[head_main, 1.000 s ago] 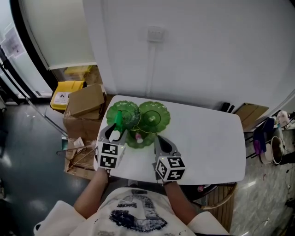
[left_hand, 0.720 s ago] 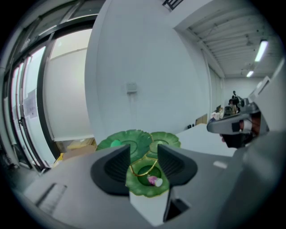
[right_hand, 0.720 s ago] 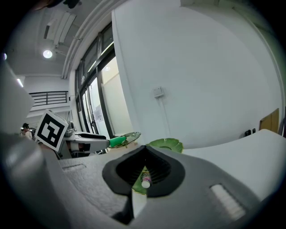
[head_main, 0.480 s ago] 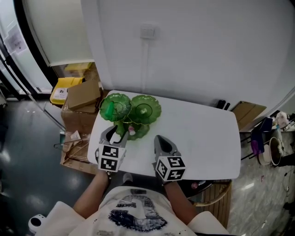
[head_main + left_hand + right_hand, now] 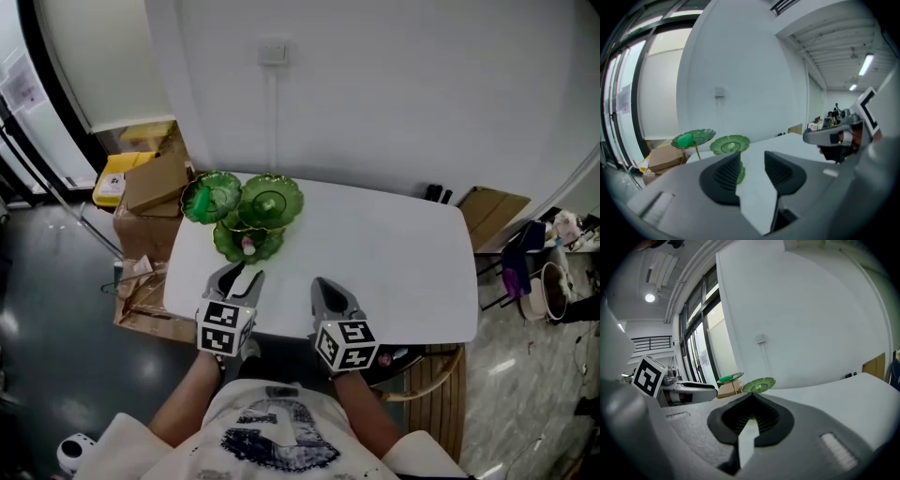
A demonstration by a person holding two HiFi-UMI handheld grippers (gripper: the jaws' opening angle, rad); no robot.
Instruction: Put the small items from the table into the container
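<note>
Guessing the job's about done: small items (image 5: 247, 246) sit in the green leaf container (image 5: 289, 199) at the desk's (image 5: 394, 262) far-left corner, so the left gripper (image 5: 234, 277) has its jaws idling half-open and the right gripper (image 5: 323, 286) has its jaws closed, both empty.

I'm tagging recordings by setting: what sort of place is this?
Probably an office or workshop, not a home: white table against a bare wall, cardboard boxes beside it, strip ceiling lights.

No print can be read. The label on the yellow box (image 5: 110, 180) is too small; the left cube (image 5: 225, 327) and right cube (image 5: 347, 344) show only square markers.
</note>
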